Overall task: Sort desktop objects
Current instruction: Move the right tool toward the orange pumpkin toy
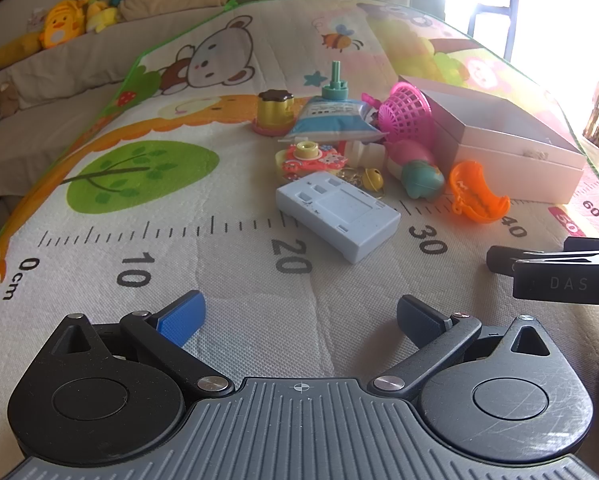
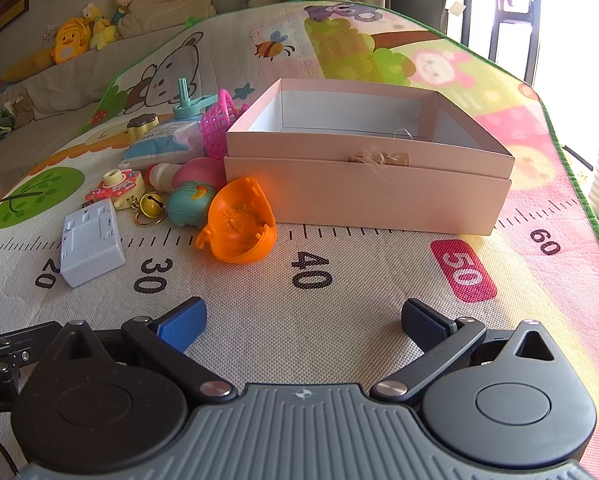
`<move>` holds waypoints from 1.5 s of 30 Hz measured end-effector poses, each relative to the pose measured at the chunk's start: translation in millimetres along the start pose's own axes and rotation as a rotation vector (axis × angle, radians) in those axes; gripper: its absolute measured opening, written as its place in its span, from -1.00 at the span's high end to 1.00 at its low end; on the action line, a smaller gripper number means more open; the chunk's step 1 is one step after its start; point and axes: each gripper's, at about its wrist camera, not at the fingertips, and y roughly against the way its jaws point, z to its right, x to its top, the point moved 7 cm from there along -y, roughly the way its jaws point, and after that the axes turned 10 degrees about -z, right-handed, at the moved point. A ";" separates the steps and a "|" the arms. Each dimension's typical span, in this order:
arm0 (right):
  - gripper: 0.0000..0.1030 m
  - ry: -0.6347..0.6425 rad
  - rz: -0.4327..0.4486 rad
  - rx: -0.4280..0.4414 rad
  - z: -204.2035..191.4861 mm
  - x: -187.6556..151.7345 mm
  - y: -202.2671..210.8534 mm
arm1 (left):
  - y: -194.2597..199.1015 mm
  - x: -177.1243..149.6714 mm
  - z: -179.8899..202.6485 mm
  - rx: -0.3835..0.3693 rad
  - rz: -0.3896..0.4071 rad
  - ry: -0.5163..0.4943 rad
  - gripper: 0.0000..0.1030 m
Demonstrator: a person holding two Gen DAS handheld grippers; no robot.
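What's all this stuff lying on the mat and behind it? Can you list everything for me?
Box: 1, pale pink, open, nothing visible inside, right on the mat.
Orange shell: 1, in front of the box's left corner.
Blue-grey block: 1, near the 20 mark.
Bell: 1, yellow, on a keyring beside the block.
Toy camera: 1, red and yellow, behind the block.
Teal-pink toy: 1, left of the shell.
Pink basket: 1, tipped against the box.
Pouch: 1, blue-white, behind the camera.
Teal spinner: 1, atop the pouch.
Gold pot: 1, brown lid, left of the pouch.
Mat: 1, cartoon print with ruler.
Plush toys: several, mostly yellow, sofa behind.
Left gripper: open, holding nothing.
Right gripper: open, holding nothing.
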 end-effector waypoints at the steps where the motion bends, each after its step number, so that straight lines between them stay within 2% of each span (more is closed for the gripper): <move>1: -1.00 0.000 0.000 0.000 0.0 0.0 -0.1 | 0.0 0.0 0.0 0.000 0.000 0.000 -1.00; 22: -1.00 0.000 -0.003 0.004 1.8 -1.4 0.1 | 0.0 -0.1 0.3 0.000 -0.001 -0.001 -1.00; 32: -1.00 0.058 -0.066 0.041 4.9 -28.2 27.8 | -2.8 -1.6 -0.2 0.010 -0.008 -0.006 -1.00; 40: -1.00 0.068 -0.099 0.050 4.6 -24.1 23.7 | -2.9 3.3 0.5 -0.011 -0.029 -0.030 -1.00; 42: -1.00 0.108 -0.131 0.060 2.9 -19.8 23.1 | -0.1 6.9 -0.6 -0.035 -0.008 -0.051 -1.00; 44: -1.00 0.184 -0.177 0.116 -2.5 -11.0 24.2 | 5.5 14.7 -4.1 -0.018 0.036 -0.078 -1.00; 45: -1.00 0.186 -0.166 0.140 -2.9 -5.2 27.4 | 8.3 18.6 -6.6 -0.008 0.057 -0.085 -1.00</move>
